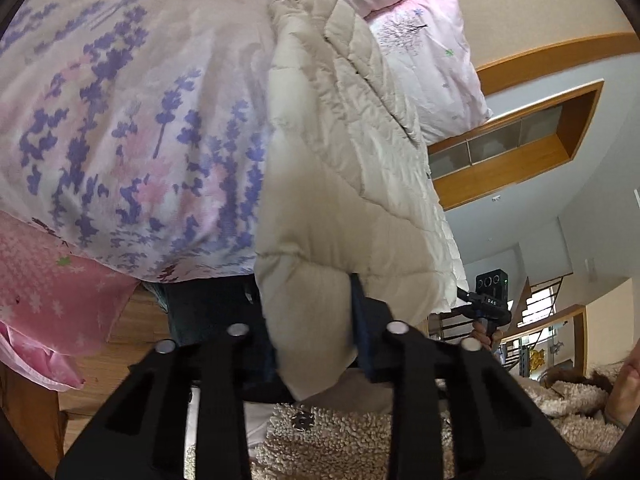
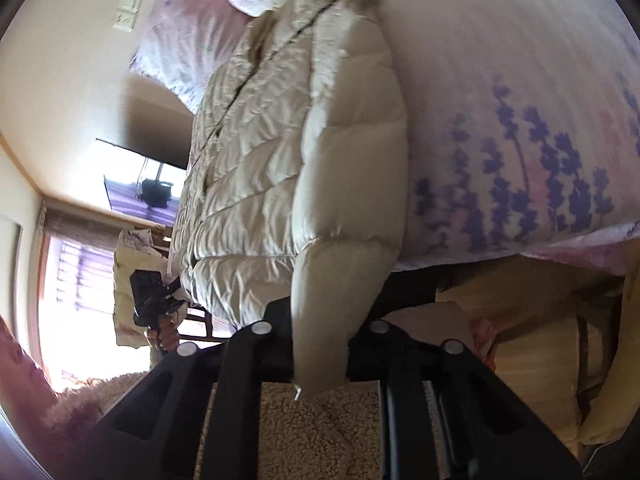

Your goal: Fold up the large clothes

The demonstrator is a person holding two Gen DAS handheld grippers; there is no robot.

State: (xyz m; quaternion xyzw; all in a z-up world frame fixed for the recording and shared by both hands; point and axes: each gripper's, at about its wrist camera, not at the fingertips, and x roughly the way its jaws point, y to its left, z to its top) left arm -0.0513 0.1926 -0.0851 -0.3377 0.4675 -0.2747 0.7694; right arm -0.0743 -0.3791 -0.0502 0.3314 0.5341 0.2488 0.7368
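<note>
A cream quilted puffer jacket (image 1: 352, 132) lies lengthwise on the bed, its bottom end at the bed's near edge. In the left wrist view, my left gripper (image 1: 316, 316) is shut on a puffy sleeve end that hangs over that edge, and a blue pad (image 1: 360, 304) presses its side. The right wrist view shows the jacket (image 2: 260, 168) with its other sleeve (image 2: 348, 184) running down into my right gripper (image 2: 320, 332), which is shut on the cuff. Each gripper also shows small in the other's view: the right gripper (image 1: 486, 300) and the left gripper (image 2: 152, 300), each at the jacket's hem corner.
A white duvet with purple flowers (image 1: 120, 120) covers the bed beside the jacket. Pink pillows (image 1: 432, 52) lie at the far end and a pink sheet (image 1: 48, 280) hangs over the side. The person's fleece top (image 1: 340, 440) is under the grippers. A bright window (image 2: 80, 280) is at the left.
</note>
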